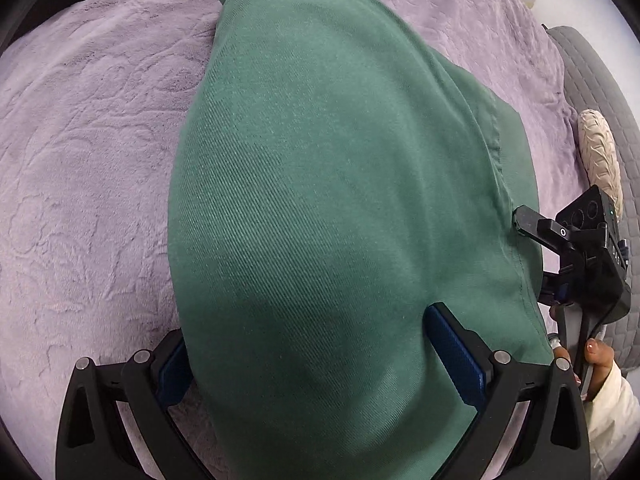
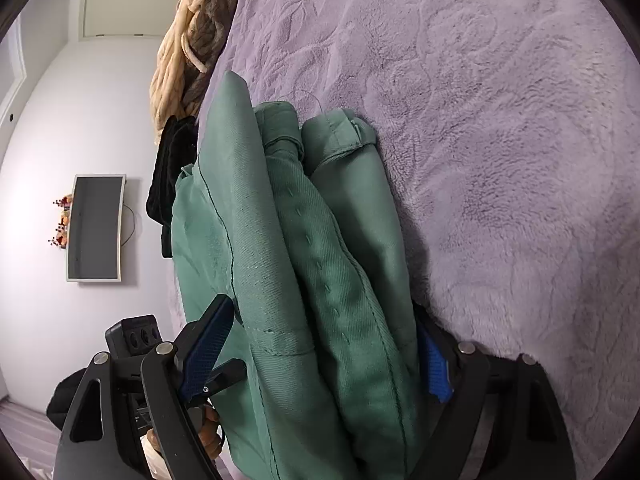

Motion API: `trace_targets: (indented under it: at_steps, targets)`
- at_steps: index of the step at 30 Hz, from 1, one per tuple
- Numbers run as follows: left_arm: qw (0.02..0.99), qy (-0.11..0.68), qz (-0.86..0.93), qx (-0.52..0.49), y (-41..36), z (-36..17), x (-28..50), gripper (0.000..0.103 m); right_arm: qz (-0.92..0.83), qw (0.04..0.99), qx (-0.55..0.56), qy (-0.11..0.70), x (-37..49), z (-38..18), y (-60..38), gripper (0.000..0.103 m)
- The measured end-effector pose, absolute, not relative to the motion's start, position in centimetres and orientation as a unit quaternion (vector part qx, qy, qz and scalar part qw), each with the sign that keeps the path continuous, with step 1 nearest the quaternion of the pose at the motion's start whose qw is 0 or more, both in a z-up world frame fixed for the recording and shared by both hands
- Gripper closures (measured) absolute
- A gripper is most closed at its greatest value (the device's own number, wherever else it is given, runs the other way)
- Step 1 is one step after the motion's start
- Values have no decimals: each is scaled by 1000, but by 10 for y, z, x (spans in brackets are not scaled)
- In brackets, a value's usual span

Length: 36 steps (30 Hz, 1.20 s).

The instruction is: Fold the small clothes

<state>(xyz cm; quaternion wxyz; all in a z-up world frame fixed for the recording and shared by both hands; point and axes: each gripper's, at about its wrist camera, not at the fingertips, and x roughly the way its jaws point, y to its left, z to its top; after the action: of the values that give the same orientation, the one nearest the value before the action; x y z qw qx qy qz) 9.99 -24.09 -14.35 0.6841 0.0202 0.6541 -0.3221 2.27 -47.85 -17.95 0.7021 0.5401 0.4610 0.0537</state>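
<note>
A green garment [image 1: 320,184] lies folded in layers on a lilac fleece blanket [image 1: 80,160]. My left gripper [image 1: 308,352] has its blue-padded fingers on either side of the near end of the garment, with cloth bulging between them. My right gripper [image 2: 324,352] holds the stacked folds of the same garment [image 2: 320,248] between its fingers; the layers show edge-on. The right gripper also shows in the left wrist view [image 1: 532,226], at the garment's right edge.
A cream knitted item [image 1: 600,152] and a grey quilted cover [image 1: 592,80] lie at the blanket's right edge. In the right wrist view, cream and black clothes [image 2: 176,80] are piled at the far edge, with a wall and a screen [image 2: 96,228] beyond.
</note>
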Motion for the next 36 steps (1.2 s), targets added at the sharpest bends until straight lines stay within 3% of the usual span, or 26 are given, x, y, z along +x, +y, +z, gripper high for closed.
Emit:
trace_targets:
  at_steps: [7, 12, 17, 19, 24, 26, 36]
  targets:
    - [687, 652, -319, 22, -245, -144, 99, 1, 47, 702, 531, 472, 24, -178, -477, 18]
    - [685, 656, -316, 25, -244, -142, 99, 1, 43, 703, 518, 485, 23, -175, -474, 47]
    - [690, 651, -314, 36, -250, -138, 96, 2, 52, 704, 530, 469, 17, -169, -471, 66]
    - [693, 647, -317, 37, -251, -135, 94, 8, 56, 704, 539, 459, 15, -165, -470, 70]
    - [690, 643, -332, 19, -236, -120, 94, 42, 88, 687, 591, 413, 5, -153, -467, 75]
    - [689, 640, -341, 6, -230, -109, 96, 51, 101, 687, 597, 402, 4, -142, -460, 75]
    - [689, 616, -381, -13, -190, -43, 85, 54, 134, 698, 586, 389, -14, -82, -406, 75]
